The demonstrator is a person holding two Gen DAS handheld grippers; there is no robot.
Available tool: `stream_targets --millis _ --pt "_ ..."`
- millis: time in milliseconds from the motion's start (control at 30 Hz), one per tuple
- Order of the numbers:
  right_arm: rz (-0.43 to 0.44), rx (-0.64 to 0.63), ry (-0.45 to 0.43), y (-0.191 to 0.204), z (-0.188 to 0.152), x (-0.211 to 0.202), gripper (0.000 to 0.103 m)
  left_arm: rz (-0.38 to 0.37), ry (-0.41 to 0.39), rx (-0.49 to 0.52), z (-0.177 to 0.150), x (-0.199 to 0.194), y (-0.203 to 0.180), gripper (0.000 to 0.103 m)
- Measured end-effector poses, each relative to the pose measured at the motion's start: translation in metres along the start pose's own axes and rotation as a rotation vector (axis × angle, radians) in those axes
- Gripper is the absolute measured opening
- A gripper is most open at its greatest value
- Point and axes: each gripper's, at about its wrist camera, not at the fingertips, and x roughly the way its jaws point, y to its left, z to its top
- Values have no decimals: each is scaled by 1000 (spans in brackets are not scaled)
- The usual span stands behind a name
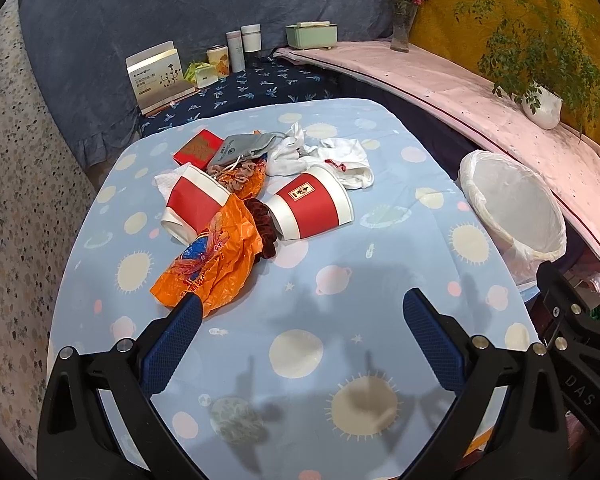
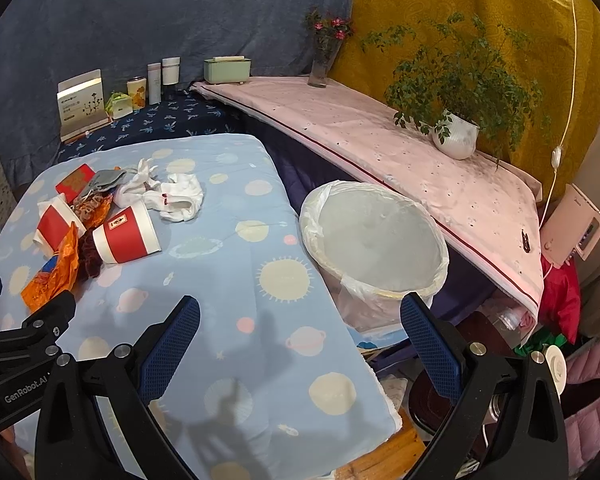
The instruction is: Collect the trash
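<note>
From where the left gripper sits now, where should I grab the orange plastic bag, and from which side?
Take the orange plastic bag at its crumpled near end, coming straight forward and down with the left gripper. That loose bunched end lies free on the tablecloth, just past the left finger, while its far end tucks against the paper cup.

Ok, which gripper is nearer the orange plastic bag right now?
Left. The left gripper has one fingertip at the orange plastic bag's edge; the right gripper hangs further right, toward the trash bin.

Two red-and-white paper cups (image 1: 310, 206) (image 1: 194, 204) lie tipped over mid-table, a crumpled orange plastic bag (image 1: 212, 264) against them. Just off the table's right edge stands a white-lined bin (image 2: 374, 248), open.
</note>
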Motion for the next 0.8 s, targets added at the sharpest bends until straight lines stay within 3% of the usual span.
stream_targets --millis 800 --pt "-7 -2 4 -4 -1 1 96 10 48 -32 -5 6 1 95"
